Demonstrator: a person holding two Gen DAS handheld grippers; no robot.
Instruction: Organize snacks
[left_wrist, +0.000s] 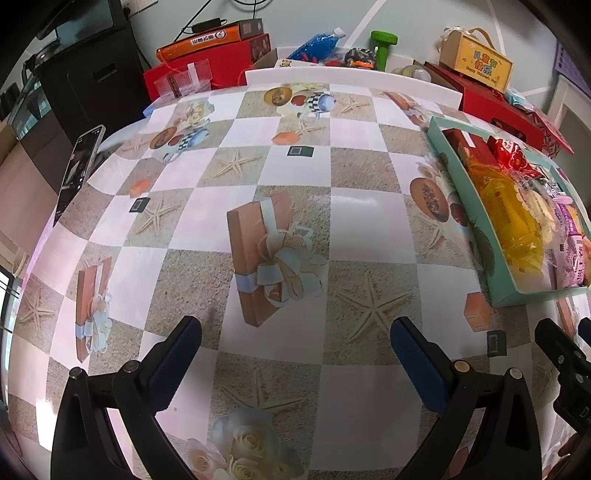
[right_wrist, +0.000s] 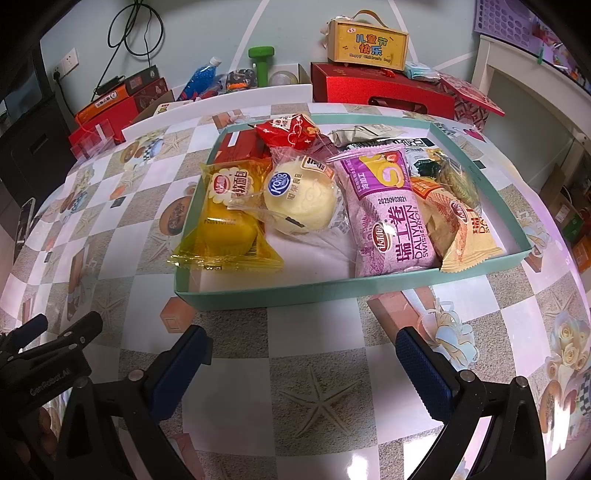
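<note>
Both views are bright and evenly lit by indoor light from above. The glossy tablecloth (left_wrist: 295, 229) shows soft white glare, with a pink tint near the left and right edges. Shadows are weak. Strong fisheye bending curves the far edges, and the corners are dark and slightly blurred.

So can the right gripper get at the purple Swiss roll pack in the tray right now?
Probably yes. The right gripper is open and empty, facing the teal tray. The purple Swiss roll pack lies on top near the low front wall, nothing over it.
</note>
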